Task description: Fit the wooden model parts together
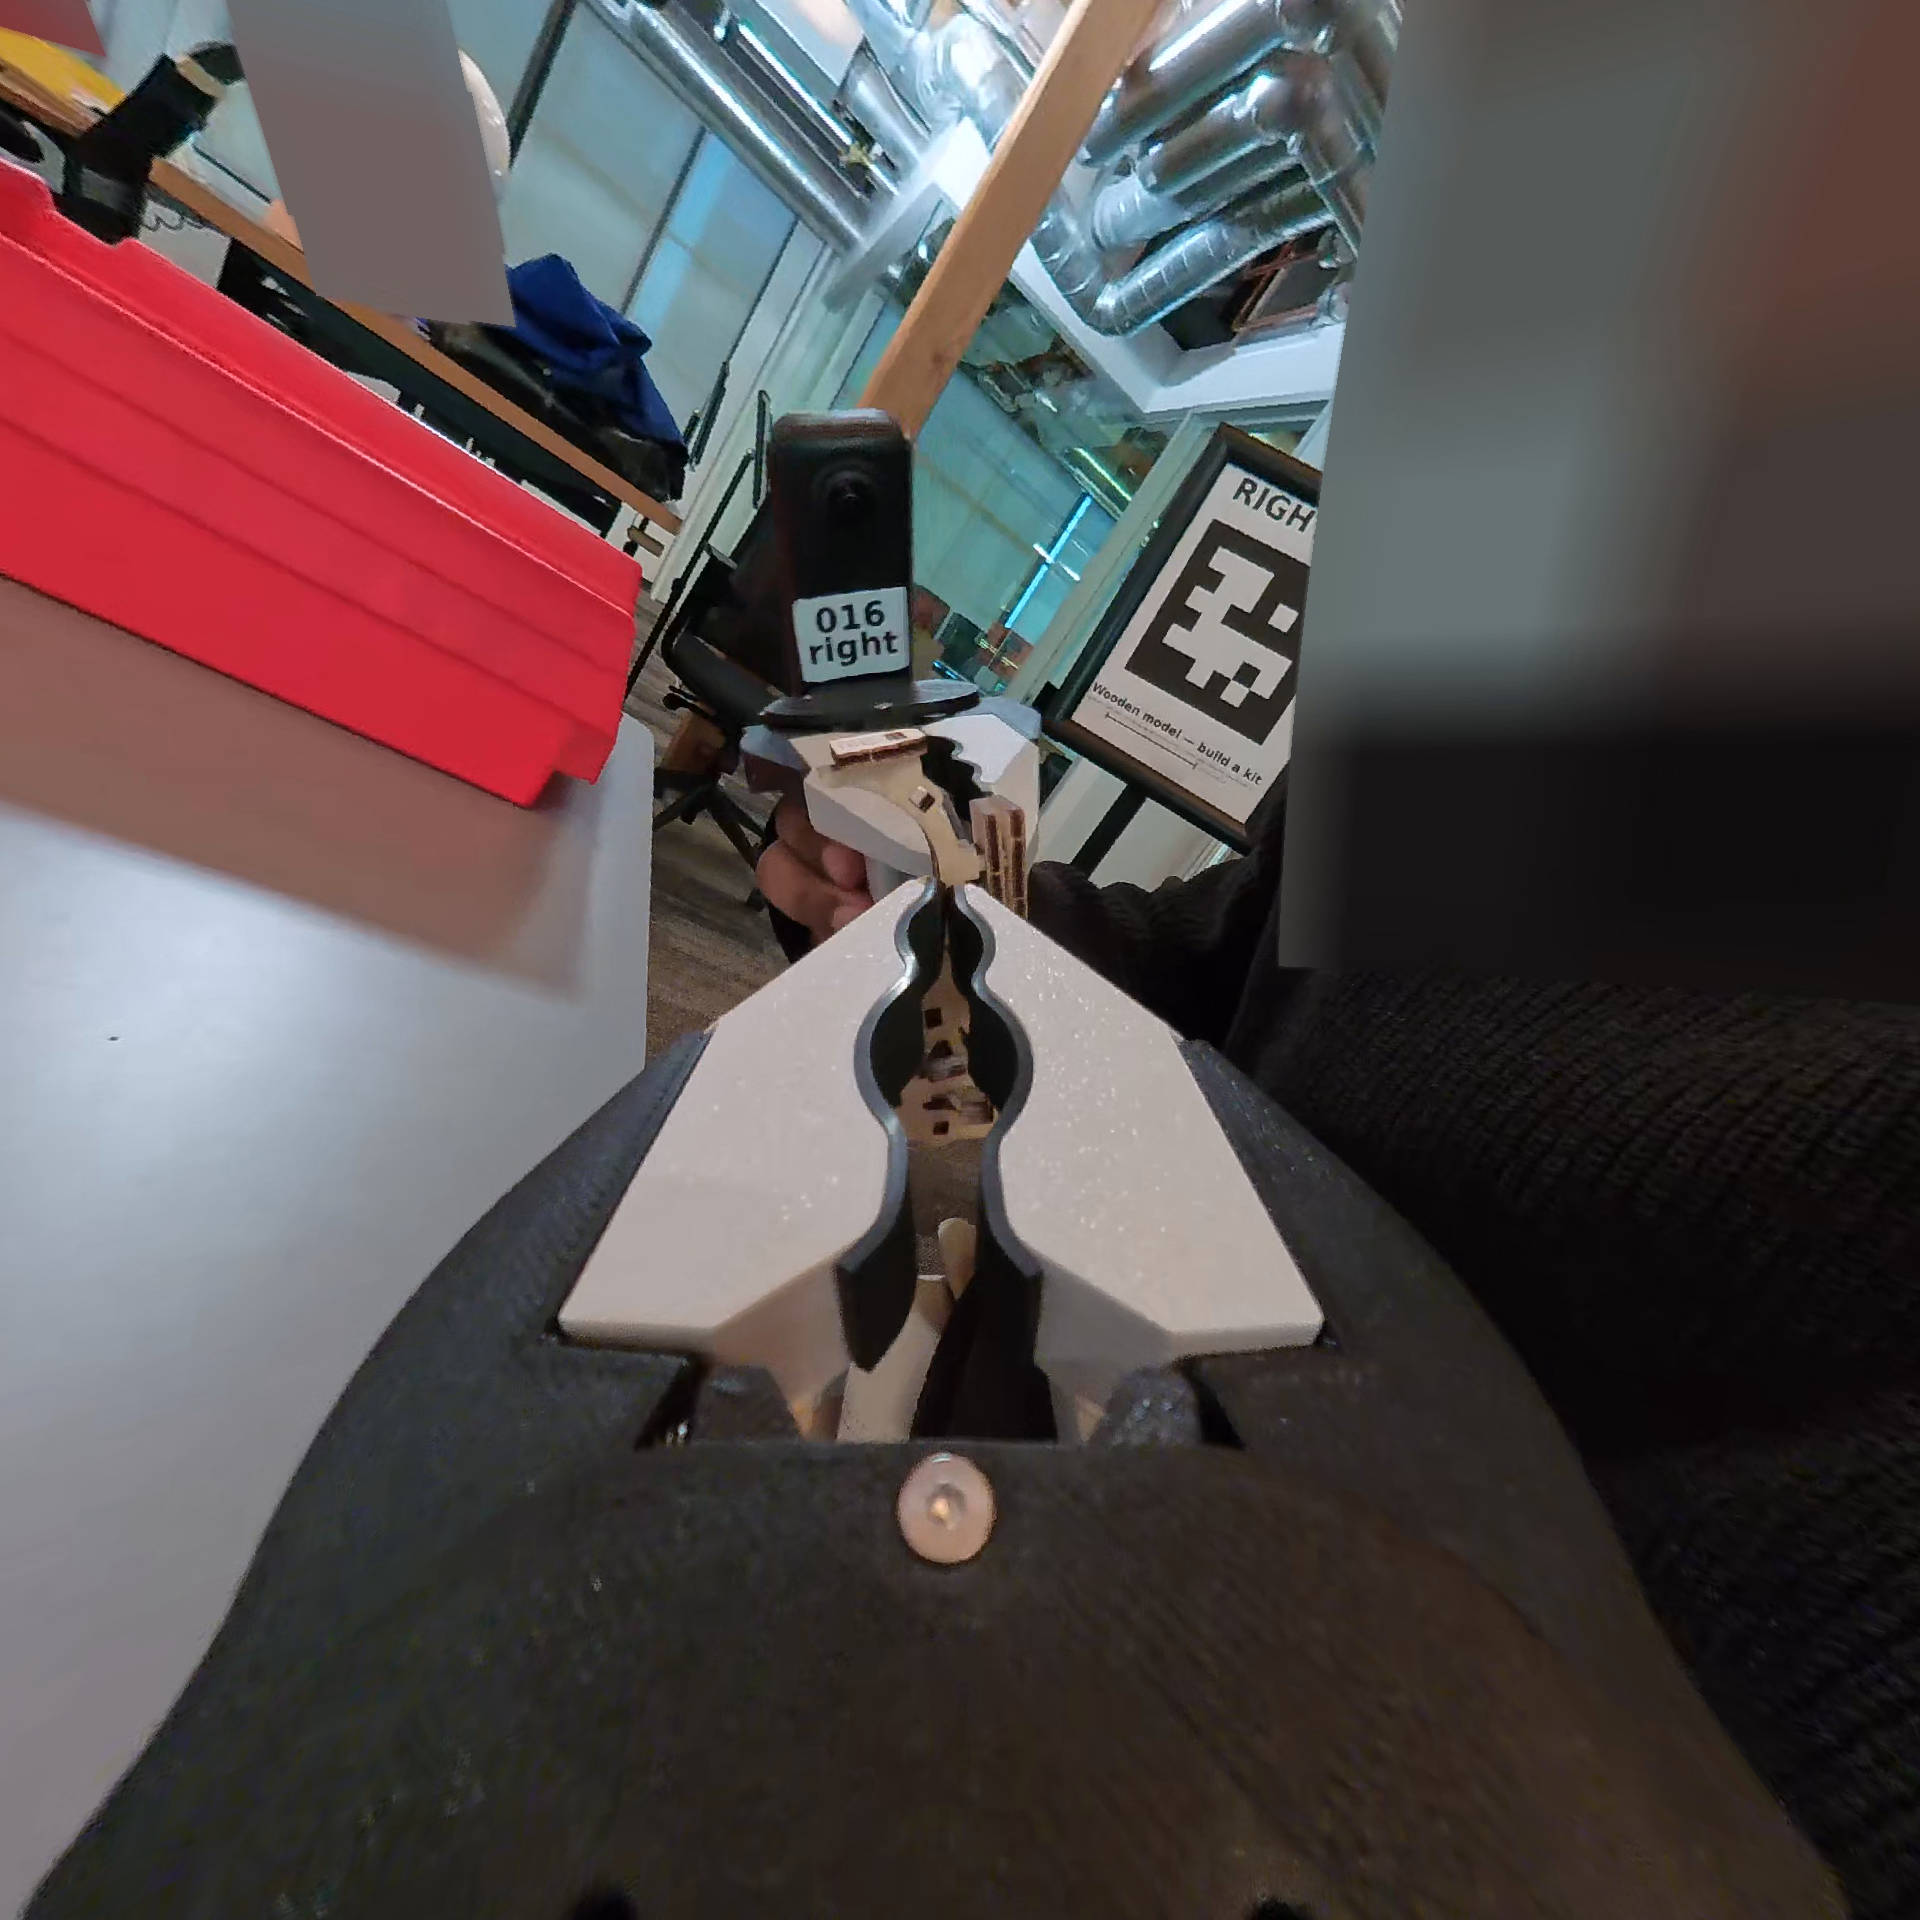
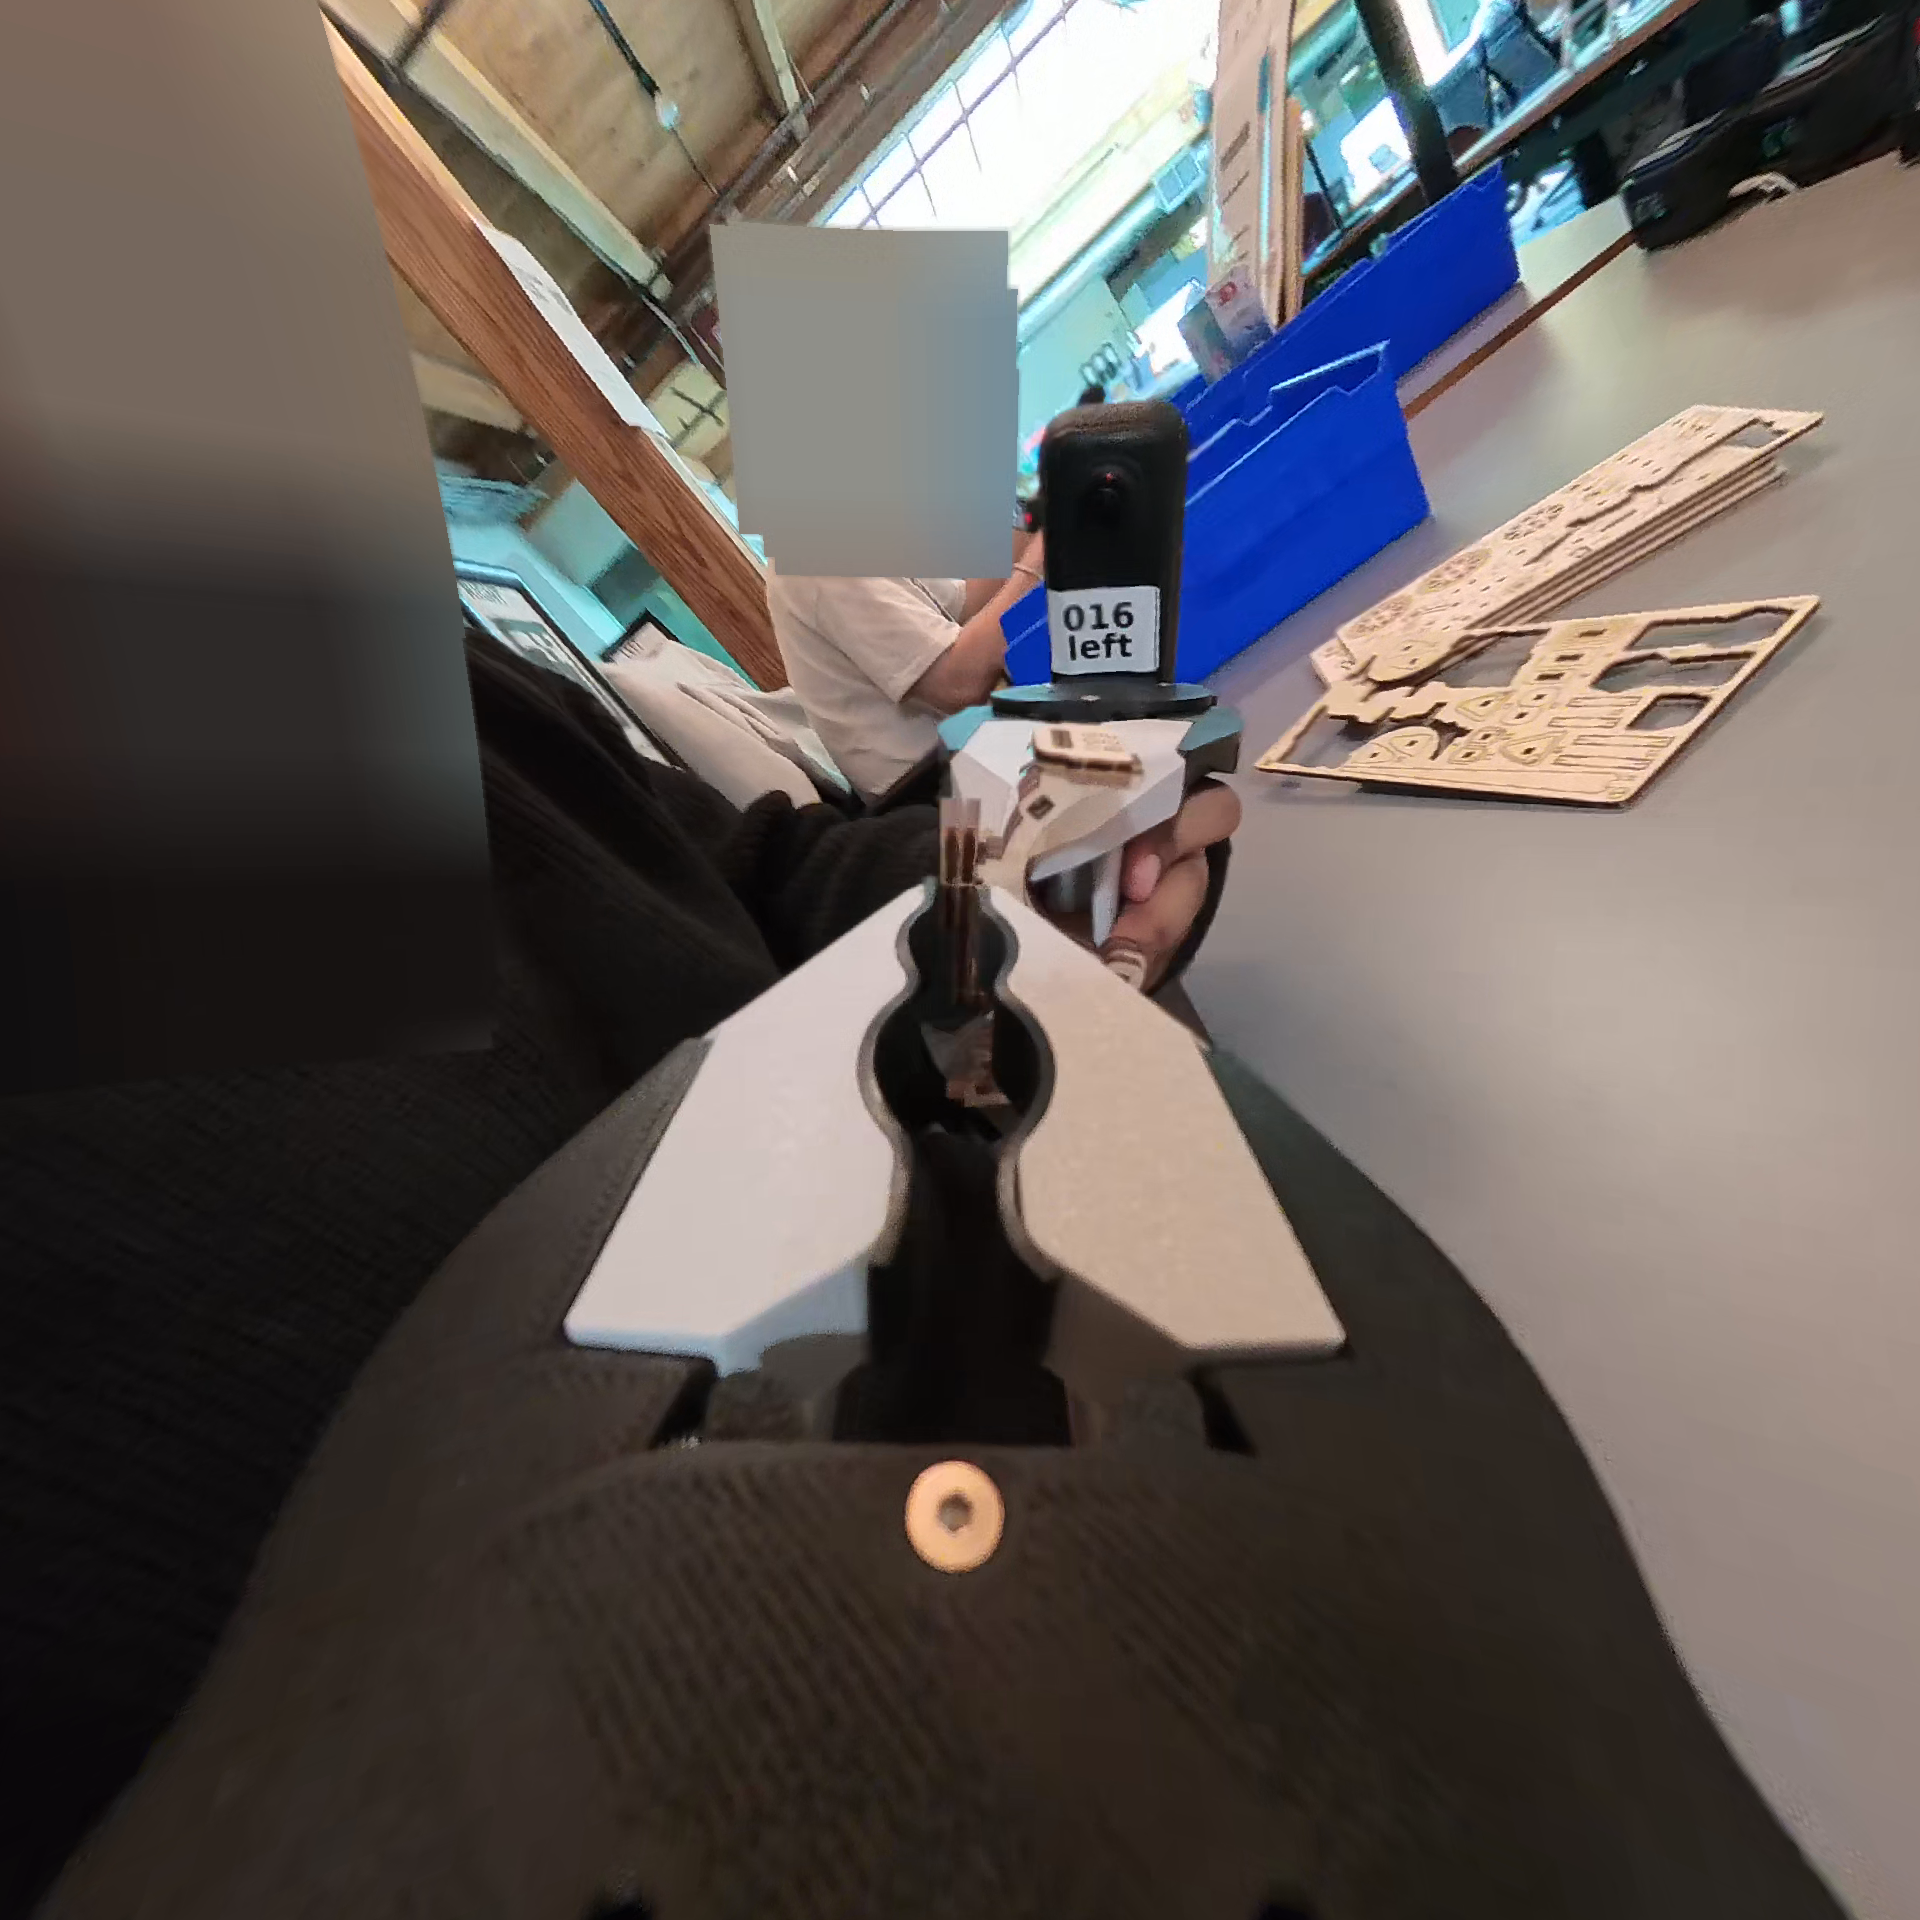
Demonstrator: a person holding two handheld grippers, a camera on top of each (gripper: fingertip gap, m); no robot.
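Both grippers are held in the air, facing each other tip to tip. In the left wrist view my left gripper (image 1: 951, 899) is shut on a thin slotted wooden part (image 1: 943, 1060) that shows through the gap between its fingers. In the right wrist view my right gripper (image 2: 956, 896) is shut on a layered wooden part (image 2: 961, 940) held edge-on. The right gripper (image 1: 951, 821) shows opposite in the left wrist view, with the layered part (image 1: 1003, 847) and a curved wooden piece (image 1: 948, 831) at its tips. The left gripper (image 2: 1023, 826) shows opposite in the right wrist view. The two parts touch.
A grey table (image 1: 312, 1195) carries a red bin (image 1: 260, 468) on the left. In the right wrist view the table (image 2: 1558, 1039) holds laser-cut wooden sheets (image 2: 1621, 769), a stack of sheets (image 2: 1579, 520) and blue bins (image 2: 1299, 499). A sign stand (image 1: 1216, 634) and a seated person (image 2: 883, 665) are behind. Less than 4 cm separates the two grippers' tips.
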